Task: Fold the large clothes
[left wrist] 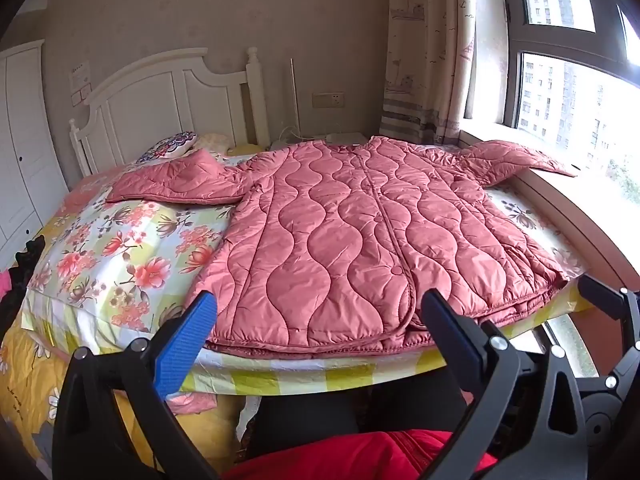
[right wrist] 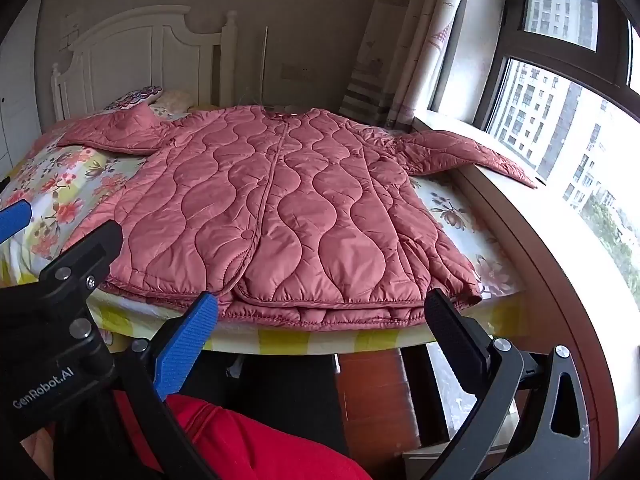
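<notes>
A pink quilted jacket (left wrist: 352,232) lies flat, front up, on the bed (left wrist: 120,248), its hem at the near edge and both sleeves spread out. One sleeve (left wrist: 516,160) rests on the window sill. In the right wrist view the same jacket (right wrist: 280,208) fills the middle. My left gripper (left wrist: 320,312) hangs open just before the hem, nothing between its fingers. My right gripper (right wrist: 324,312) is open too, in front of the hem's right half, empty. The left gripper's body (right wrist: 60,280) shows at the left of the right wrist view.
The bed has a floral cover and a white headboard (left wrist: 168,92) with pillows (left wrist: 172,146). A window sill (right wrist: 520,208) and window run along the right. A person's red garment (right wrist: 248,440) and dark legs are below the bed edge. A white wardrobe (left wrist: 20,140) stands at left.
</notes>
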The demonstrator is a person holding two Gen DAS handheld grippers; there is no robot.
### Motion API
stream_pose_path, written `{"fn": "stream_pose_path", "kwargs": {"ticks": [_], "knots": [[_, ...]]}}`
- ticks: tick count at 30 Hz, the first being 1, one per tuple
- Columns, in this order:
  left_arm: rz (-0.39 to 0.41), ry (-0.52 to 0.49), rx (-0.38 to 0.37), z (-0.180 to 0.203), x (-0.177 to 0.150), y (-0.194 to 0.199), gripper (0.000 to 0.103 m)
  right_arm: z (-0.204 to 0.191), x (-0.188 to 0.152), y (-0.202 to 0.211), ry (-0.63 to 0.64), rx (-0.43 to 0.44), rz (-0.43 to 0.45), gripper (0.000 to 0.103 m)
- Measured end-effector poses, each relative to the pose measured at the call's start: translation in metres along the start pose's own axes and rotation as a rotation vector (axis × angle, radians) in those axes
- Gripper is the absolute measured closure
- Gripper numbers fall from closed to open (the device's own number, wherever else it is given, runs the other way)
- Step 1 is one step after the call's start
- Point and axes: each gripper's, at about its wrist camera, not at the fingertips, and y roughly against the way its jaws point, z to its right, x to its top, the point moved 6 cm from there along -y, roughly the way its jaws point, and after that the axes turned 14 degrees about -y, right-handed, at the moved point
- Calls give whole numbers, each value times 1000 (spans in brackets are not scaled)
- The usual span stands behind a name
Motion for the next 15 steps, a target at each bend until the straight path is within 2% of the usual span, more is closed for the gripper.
{"fn": "stream_pose_path", "kwargs": {"ticks": [9, 15], "knots": [[6, 8, 1, 3, -3, -2, 2, 6, -7, -2, -36, -10, -41, 4], [3, 14, 1, 1, -5, -2, 2, 6, -4, 9, -21, -31, 16, 4]]}}
